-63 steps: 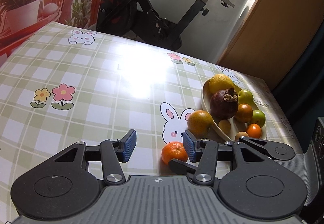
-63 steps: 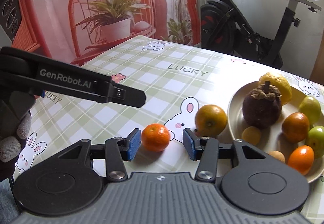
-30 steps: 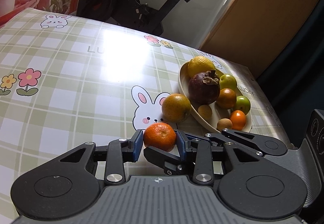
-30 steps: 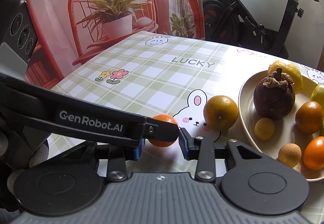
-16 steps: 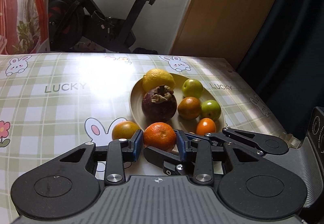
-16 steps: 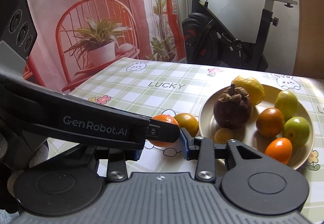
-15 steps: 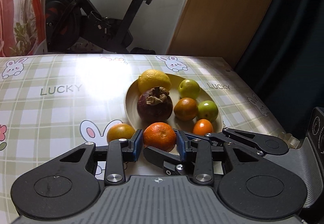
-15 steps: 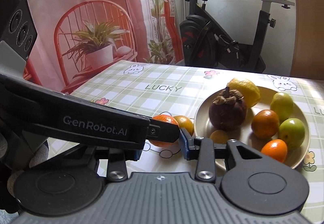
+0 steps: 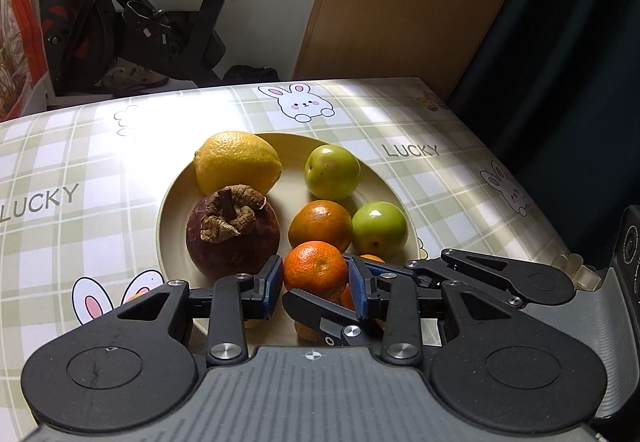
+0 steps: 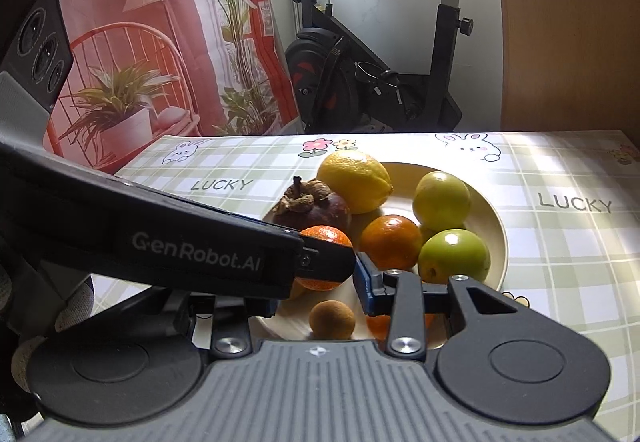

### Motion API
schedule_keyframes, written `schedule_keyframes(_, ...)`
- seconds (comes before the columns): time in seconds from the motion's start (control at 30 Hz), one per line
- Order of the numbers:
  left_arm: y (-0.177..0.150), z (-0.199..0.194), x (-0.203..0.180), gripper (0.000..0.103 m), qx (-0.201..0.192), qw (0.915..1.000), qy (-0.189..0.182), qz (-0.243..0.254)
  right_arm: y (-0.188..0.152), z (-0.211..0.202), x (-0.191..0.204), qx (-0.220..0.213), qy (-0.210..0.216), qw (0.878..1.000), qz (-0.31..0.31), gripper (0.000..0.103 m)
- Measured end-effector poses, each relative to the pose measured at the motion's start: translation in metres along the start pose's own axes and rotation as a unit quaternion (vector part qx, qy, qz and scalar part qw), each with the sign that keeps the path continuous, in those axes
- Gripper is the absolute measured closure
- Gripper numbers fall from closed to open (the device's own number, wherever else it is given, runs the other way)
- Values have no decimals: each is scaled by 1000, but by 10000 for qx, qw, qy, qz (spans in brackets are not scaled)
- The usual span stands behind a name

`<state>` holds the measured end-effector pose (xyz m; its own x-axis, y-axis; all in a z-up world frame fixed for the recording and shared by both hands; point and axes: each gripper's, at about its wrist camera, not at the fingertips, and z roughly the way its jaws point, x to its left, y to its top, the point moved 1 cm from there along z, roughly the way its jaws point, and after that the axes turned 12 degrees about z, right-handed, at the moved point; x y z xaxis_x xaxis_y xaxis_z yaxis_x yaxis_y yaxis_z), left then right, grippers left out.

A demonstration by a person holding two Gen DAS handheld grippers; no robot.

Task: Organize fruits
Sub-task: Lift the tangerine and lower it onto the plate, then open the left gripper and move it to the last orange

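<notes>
A tangerine (image 9: pixel 316 270) is clamped between the blue pads of my left gripper (image 9: pixel 316 287), which is shut on it above the near side of the cream plate (image 9: pixel 172 202). My right gripper (image 10: pixel 318 292) is shut on the same tangerine (image 10: pixel 326 238) from the other side; one of its fingers (image 9: pixel 316 308) crosses under the fruit. The left gripper's finger (image 10: pixel 200 250) hides the right gripper's left pad. On the plate lie a lemon (image 9: pixel 236 162), a mangosteen (image 9: pixel 232 234), an orange (image 9: pixel 320 224), two green fruits (image 9: pixel 332 172) (image 9: pixel 378 230) and a small brown fruit (image 10: pixel 332 320).
Another orange (image 9: pixel 134 296) peeks out on the checked tablecloth left of the plate. An exercise bike (image 10: pixel 360 82) stands behind the table, a wooden panel (image 9: pixel 420 2) and a dark curtain (image 9: pixel 568 42) to the right. A gloved hand (image 10: pixel 72 310) holds the left gripper.
Both grippers have carried the tangerine off the tablecloth and rightward over the plate's near side. The loose orange has slipped to the left, mostly behind the left finger.
</notes>
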<state>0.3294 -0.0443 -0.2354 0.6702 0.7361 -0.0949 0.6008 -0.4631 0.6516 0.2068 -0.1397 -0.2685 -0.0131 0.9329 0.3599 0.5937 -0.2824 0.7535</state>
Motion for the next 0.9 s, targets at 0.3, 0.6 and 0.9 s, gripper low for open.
schedule_keyframes(0.3,0,5,1,65,58,10000,9,1,-2,6,-6,92,-50,9999,126,64)
schedule_keyframes(0.6,0,2,-1,65,40,10000,24,18,-2,7,-5,122,-96,9998,157,64)
schedule_keyframes(0.9,-1,-14,7,64,-132,9999,-53,-58,-1,3,-1,100,-201,9997,125,63)
